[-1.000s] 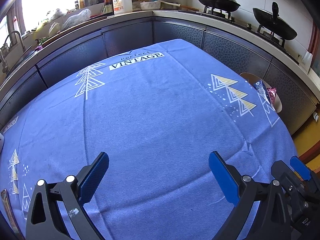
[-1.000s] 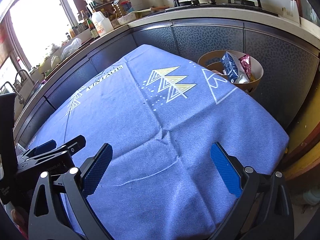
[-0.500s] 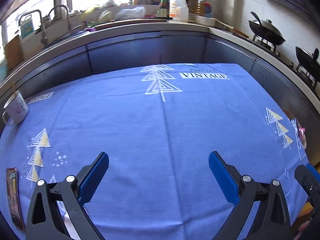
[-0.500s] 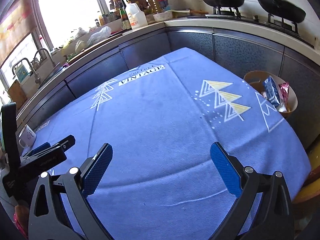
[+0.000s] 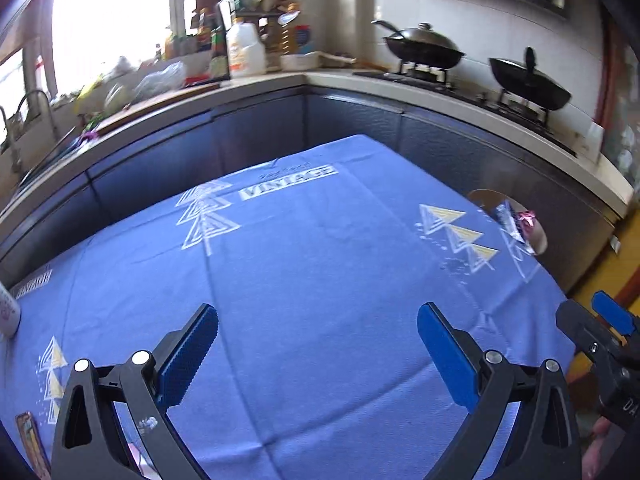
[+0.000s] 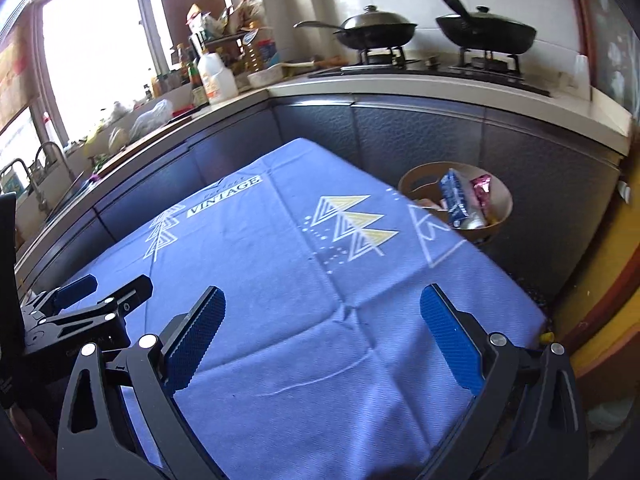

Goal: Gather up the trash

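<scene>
My left gripper (image 5: 316, 340) hovers open over the blue tablecloth (image 5: 320, 260), nothing between its blue pads. My right gripper (image 6: 322, 320) is open too, above the cloth's near right part (image 6: 280, 280). Off the table's far right corner stands a round tan bin (image 6: 412, 178), holding a blue packet (image 6: 454, 200) and a pink wrapper (image 6: 480, 186). In the left wrist view the bin (image 5: 480, 196) shows partly behind the table edge. A flat brown packet (image 5: 28, 436) lies on the cloth at my far lower left. Each view catches the other gripper at its side: (image 5: 592, 316), (image 6: 106, 288).
A white mug (image 5: 6, 312) stands at the table's left edge. Dark cabinets and a counter wrap round the far side, with two woks (image 6: 376, 30) on the stove, bottles and a sink tap (image 5: 36, 100). The floor drops away right of the table.
The left view swung left toward the mug, then back right and tilted up. The right view swung left, then back toward the bin. Both grippers stayed open and empty.
</scene>
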A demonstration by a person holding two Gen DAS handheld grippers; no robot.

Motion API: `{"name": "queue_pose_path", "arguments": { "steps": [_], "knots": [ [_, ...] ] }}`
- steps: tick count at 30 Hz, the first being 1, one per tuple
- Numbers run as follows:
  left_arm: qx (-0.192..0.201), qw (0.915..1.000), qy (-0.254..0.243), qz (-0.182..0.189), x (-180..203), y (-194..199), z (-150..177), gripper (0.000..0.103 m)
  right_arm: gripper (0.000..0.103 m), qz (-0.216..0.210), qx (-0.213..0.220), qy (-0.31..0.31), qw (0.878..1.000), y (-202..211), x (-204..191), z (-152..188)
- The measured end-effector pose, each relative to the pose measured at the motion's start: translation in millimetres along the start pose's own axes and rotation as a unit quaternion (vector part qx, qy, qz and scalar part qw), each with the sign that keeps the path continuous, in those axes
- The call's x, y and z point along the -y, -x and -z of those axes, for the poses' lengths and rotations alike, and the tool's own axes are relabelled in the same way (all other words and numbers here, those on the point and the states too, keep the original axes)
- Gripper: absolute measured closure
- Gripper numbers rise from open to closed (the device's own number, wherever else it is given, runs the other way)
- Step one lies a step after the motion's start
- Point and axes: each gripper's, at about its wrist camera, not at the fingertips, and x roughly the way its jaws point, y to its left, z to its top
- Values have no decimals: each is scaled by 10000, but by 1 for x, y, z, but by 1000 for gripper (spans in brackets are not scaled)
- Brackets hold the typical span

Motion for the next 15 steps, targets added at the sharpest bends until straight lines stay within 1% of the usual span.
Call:
{"name": "queue_pose_path", "arguments": {
  "steps": [3, 6, 9, 12, 15],
  "knots": [
    [90, 9999, -86, 107, 11, 6, -3, 4, 6, 116, 29, -78, 9999, 5, 8, 2],
    [205, 9994, -260, 32, 25, 11, -8, 4, 6, 243, 54, -221, 9994, 9, 15, 5],
    [131, 9992, -361, 148, 31, 10, -10, 4, 6, 331, 90, -439, 9984, 11, 22, 7],
    [112, 9981, -590, 117, 40, 5, -11, 4, 6, 387, 94, -589, 9975, 14, 27, 11],
    [15, 9968, -768, 207, 50, -2, -12, 4, 6, 473, 118, -605, 9970, 16, 33, 15]
  ]
}}
